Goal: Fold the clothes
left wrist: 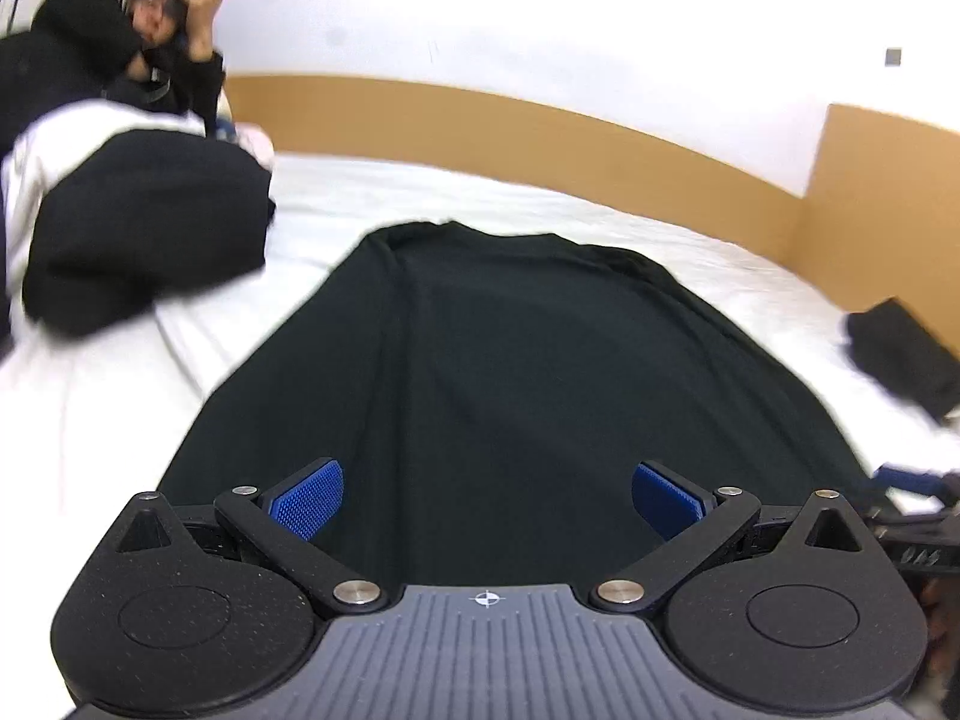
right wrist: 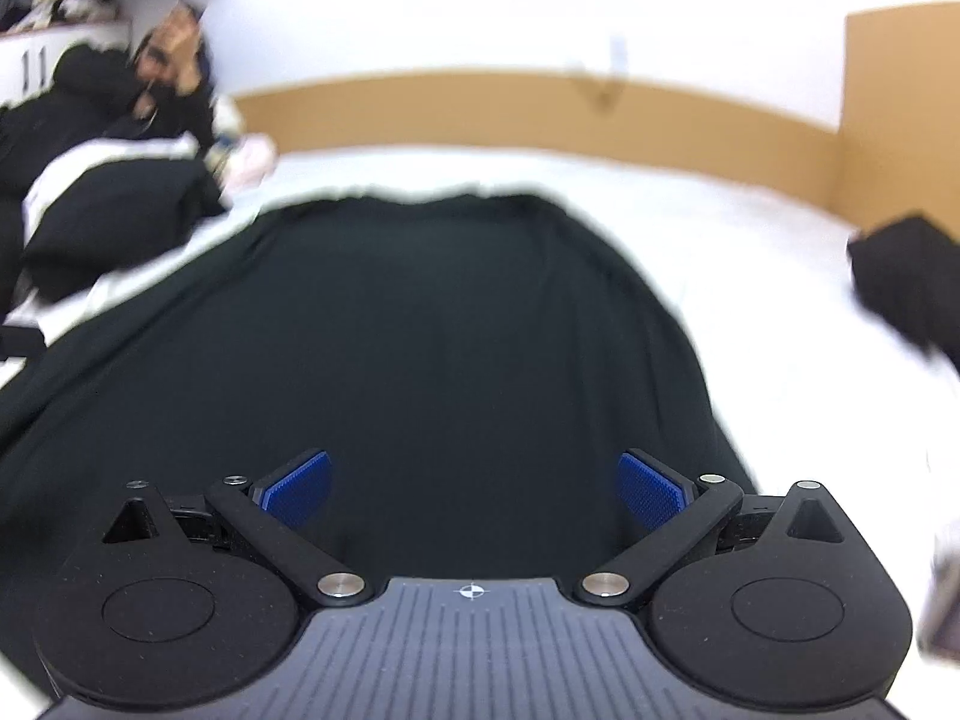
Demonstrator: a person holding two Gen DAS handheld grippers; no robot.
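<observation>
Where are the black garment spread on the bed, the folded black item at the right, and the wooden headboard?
black garment (left wrist: 492, 360), left wrist view, middle of its spread cloth.
folded black item (right wrist: 906, 276), right wrist view, its top face.
wooden headboard (left wrist: 510, 126), left wrist view, middle of the board.

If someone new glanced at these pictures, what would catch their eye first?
Most striking is the black garment spread flat across the middle of the white bed. Both tongs, left and right, stand wide open over its near edge. At far left a person in dark clothes reclines.
</observation>
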